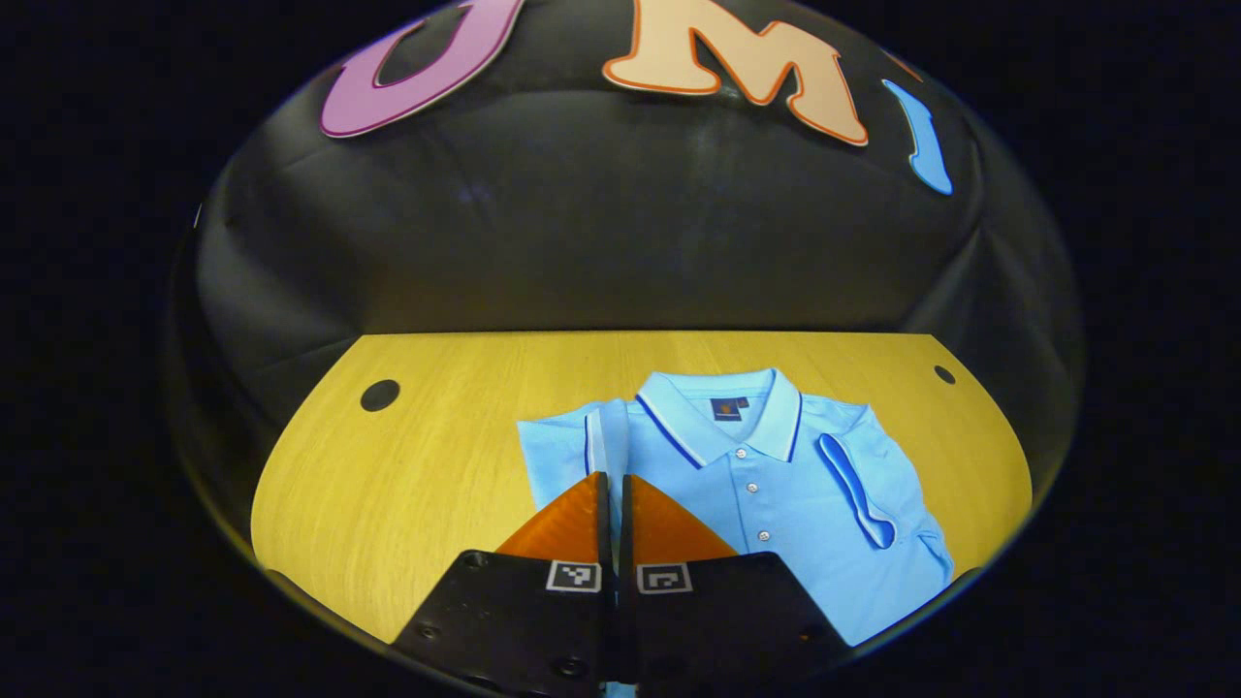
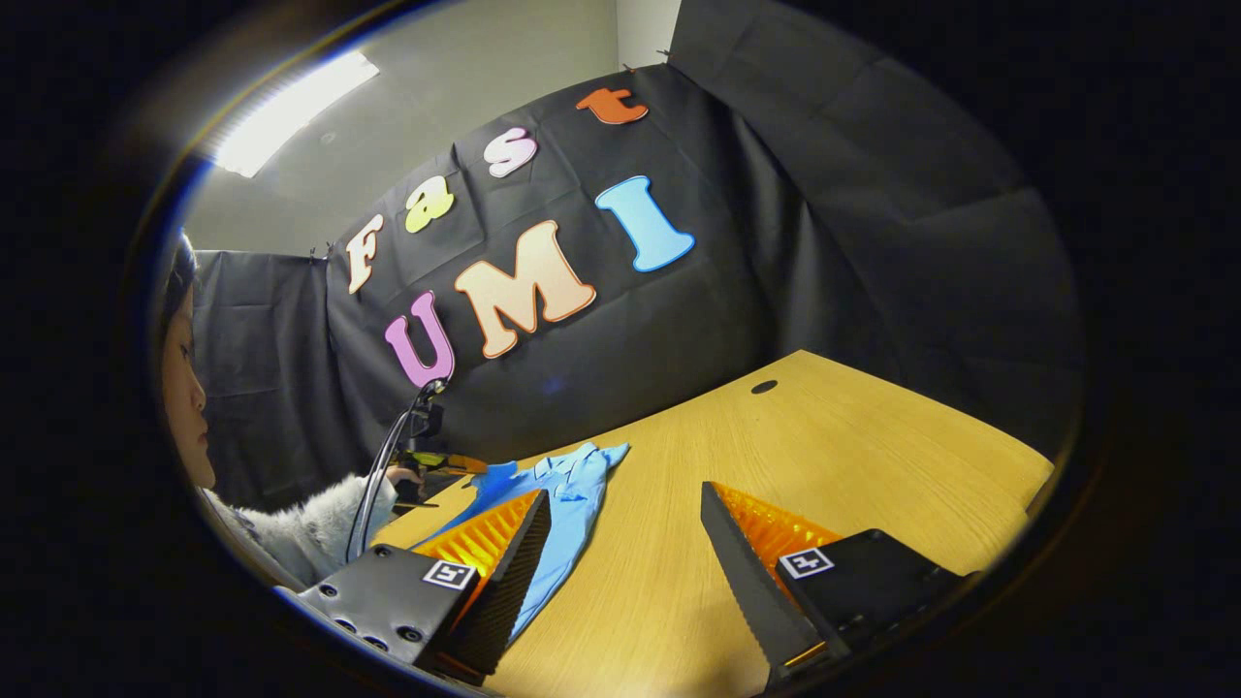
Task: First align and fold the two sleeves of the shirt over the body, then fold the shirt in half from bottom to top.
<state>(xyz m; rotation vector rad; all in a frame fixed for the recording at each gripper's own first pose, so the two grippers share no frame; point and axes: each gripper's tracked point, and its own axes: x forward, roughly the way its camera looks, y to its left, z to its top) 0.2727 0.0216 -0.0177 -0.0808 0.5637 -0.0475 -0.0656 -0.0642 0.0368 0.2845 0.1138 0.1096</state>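
Left gripper view, left to right: yellow wood-grain table [image 1: 407, 485] with dark round grommet hole [image 1: 379, 395]; left gripper [image 1: 615, 485], fingers closed together, a sliver of blue cloth showing between them at the shirt's near-left sleeve fold, grip itself cannot be told; light-blue short-sleeved polo shirt [image 1: 776, 494] lying flat, collar toward the wall, both sleeves folded over the body.

Right gripper view, left to right: person's pale fuzzy sleeve [image 2: 310, 528]; the shirt [image 2: 572, 485] on the table [image 2: 873, 456]; right gripper [image 2: 630, 523], fingers spread wide, empty, above the bare tabletop beside the shirt.
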